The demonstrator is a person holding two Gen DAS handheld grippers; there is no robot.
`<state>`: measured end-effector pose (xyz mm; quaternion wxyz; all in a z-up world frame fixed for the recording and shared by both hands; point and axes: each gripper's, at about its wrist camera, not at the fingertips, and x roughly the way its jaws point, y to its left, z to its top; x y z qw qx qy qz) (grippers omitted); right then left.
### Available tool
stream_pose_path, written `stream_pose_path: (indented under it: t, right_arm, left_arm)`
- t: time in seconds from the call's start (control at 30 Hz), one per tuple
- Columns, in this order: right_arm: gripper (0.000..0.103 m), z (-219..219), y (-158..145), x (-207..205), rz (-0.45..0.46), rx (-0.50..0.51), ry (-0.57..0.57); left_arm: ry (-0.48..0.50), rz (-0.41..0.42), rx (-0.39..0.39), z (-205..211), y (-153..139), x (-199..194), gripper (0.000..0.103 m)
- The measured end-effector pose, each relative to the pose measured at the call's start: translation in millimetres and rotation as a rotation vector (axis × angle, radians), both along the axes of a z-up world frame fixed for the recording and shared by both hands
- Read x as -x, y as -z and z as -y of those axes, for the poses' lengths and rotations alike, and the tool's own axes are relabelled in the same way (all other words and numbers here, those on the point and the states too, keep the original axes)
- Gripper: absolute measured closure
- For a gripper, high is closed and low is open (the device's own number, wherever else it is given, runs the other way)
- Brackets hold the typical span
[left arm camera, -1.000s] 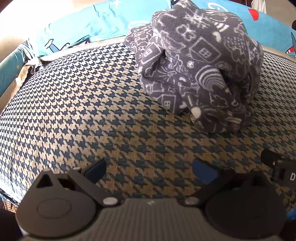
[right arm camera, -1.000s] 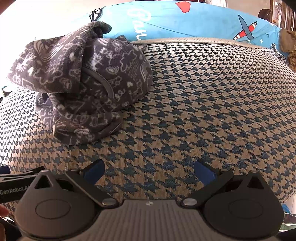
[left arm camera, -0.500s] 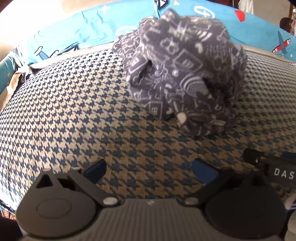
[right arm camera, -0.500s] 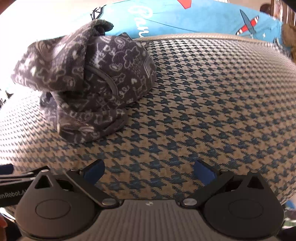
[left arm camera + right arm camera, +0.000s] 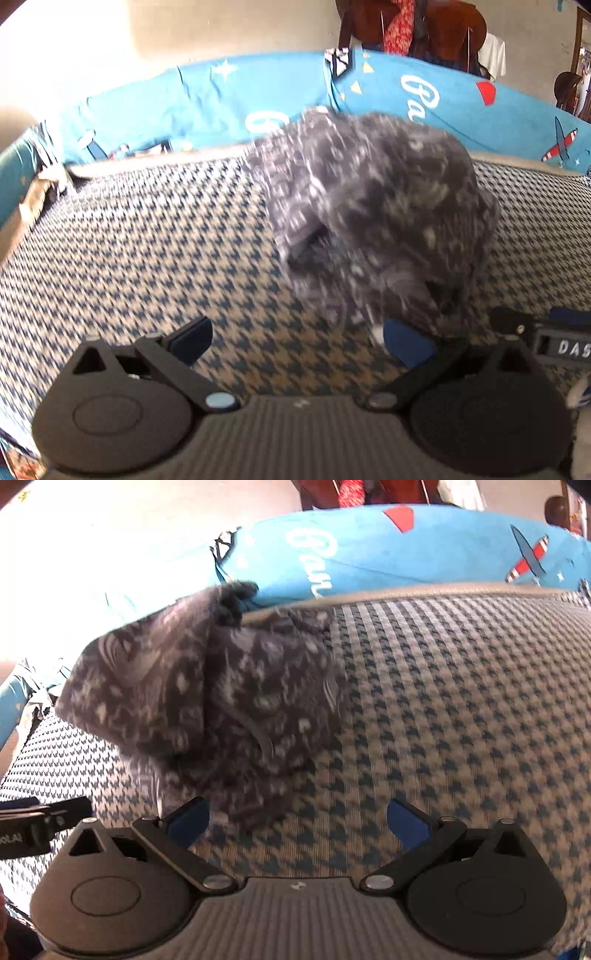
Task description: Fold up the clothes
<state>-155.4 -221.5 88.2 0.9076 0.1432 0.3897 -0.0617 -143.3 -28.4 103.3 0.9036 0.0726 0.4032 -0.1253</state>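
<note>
A crumpled grey fleece garment (image 5: pixel 373 214) with a white doodle print lies bunched in a heap on a blue-and-tan houndstooth cushion (image 5: pixel 147 258). My left gripper (image 5: pixel 299 341) is open; the heap's near edge reaches its right blue pad. In the right wrist view the same garment (image 5: pixel 207 709) sits ahead and to the left on the cushion (image 5: pixel 461 709). My right gripper (image 5: pixel 299 821) is open too, and the heap's lower edge comes down to its left blue pad. Neither gripper has cloth between its fingers. Both views are motion-blurred.
A bright blue sheet (image 5: pixel 221 103) printed with planes and lettering runs along the cushion's far edge, seen again as the sheet (image 5: pixel 406 554) in the right view. Behind it are a pale wall and hanging clothes (image 5: pixel 399 26). The other gripper's body (image 5: pixel 554 339) shows at the right.
Both grippers have moved in toward the garment, which now lies closer and lower in each view, reaching the pads. The cameras have tilted up, showing more wall. Both grippers stay open.
</note>
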Motion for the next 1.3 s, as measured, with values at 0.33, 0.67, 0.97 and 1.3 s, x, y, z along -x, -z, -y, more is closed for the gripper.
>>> stream_pose_path:
  t: [0.33, 0.67, 0.97, 1.3]
  right_arm:
    - [0.0, 22, -16, -27, 0.077, -0.038, 0.005]
    - [0.0, 20, -34, -36, 0.19, -0.068, -0.01]
    - [0.001, -1, -42, -62, 0.262, -0.125, -0.117]
    - [0.059, -40, -23, -75, 0.248, -0.078, -0.193]
  left_arm:
    - [-0.007, 0.039, 0.097, -11, -21, -50, 0.0]
    - [-0.041, 0.044, 0.122, -5, -21, -84, 0.0]
    - [-0.141, 0.045, 0.069, -10, -20, -113, 0.0]
    - [-0.173, 0.057, 0.113, -29, -28, -112, 0.0]
